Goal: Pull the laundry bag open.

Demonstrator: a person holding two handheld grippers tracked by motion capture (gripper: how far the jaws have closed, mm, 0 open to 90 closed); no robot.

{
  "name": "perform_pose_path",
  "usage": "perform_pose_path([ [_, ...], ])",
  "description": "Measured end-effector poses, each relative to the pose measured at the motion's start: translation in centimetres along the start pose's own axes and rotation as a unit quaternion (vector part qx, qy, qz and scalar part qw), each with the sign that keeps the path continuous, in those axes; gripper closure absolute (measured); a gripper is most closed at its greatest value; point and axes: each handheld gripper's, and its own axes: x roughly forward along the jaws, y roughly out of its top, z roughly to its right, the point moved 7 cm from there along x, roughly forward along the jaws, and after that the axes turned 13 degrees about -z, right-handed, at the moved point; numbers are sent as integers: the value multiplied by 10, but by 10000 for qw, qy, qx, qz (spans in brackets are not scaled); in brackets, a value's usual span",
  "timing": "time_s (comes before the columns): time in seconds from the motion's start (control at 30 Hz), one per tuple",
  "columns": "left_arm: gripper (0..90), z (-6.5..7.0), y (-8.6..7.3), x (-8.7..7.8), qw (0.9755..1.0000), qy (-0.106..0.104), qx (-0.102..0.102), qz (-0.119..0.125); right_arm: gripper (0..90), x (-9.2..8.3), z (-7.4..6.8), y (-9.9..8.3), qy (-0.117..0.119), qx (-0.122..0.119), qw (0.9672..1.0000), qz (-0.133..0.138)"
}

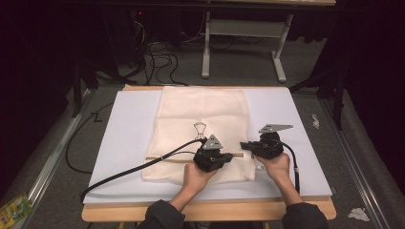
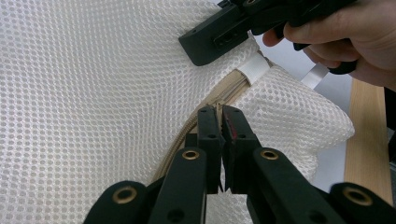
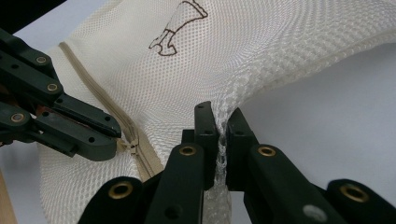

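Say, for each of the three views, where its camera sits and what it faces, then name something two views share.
High view: above the table, facing forward and down; forearms, both hands.
Left gripper view: on the left tool, facing the bag's zipper; the other hand.
Right gripper view: on the right tool, clamping the mesh bag.
Shared: zipper.

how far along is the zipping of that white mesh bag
Done: right gripper is clamped on the edge of the white mesh laundry bag. In hand: left gripper pinches at the beige zipper, apparently its pull. Left: running the slider along the zipper track.
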Motion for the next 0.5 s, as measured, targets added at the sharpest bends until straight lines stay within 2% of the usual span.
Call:
perform_pose_path([
  [0.23,872,0,0,-3,10000,10,21,10,880,0,0,0,15,-32,10000,15],
  [0.3,872,0,-1,-3,10000,-21,-10,25,880,0,-1,0,24,-19,10000,0],
  [0.4,872,-3,-2,-4,9999,55,-92,35,880,-1,-1,0,20,-31,10000,9],
  [0.5,872,-3,-3,-6,9999,60,-73,46,880,-2,-2,0,34,-29,10000,24],
])
